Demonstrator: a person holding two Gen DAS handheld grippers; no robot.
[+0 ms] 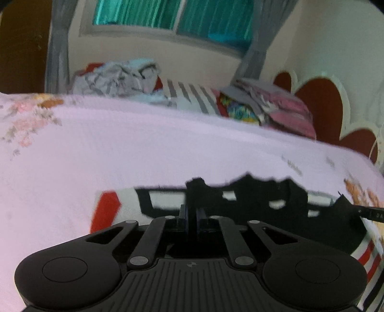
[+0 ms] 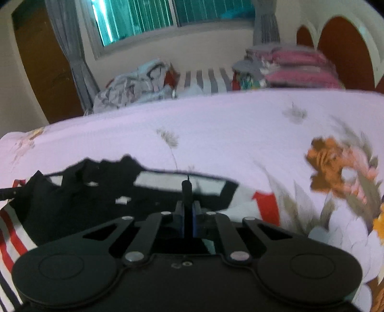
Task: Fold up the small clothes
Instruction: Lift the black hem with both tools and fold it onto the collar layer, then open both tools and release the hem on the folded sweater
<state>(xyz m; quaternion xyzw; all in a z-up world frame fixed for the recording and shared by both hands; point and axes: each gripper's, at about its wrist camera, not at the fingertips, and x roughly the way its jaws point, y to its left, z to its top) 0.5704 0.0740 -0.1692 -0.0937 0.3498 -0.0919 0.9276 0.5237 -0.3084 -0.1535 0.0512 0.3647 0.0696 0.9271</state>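
Note:
A small black, white and red garment (image 1: 252,199) lies on the pink floral bed sheet (image 1: 144,144). My left gripper (image 1: 191,212) is shut on the garment's black upper edge. The same garment shows in the right wrist view (image 2: 96,199), with red and white stripes at the far left. My right gripper (image 2: 188,211) is shut on a black fold of the garment's edge. The tip of the right gripper shows at the right edge of the left wrist view (image 1: 372,213). Both views are blurred by motion.
A heap of crumpled grey and white clothes (image 1: 115,76) lies at the bed's far side. A stack of folded pink and patterned clothes (image 1: 268,105) sits by the red and white headboard (image 1: 324,108). A window with curtains (image 1: 172,16) is behind.

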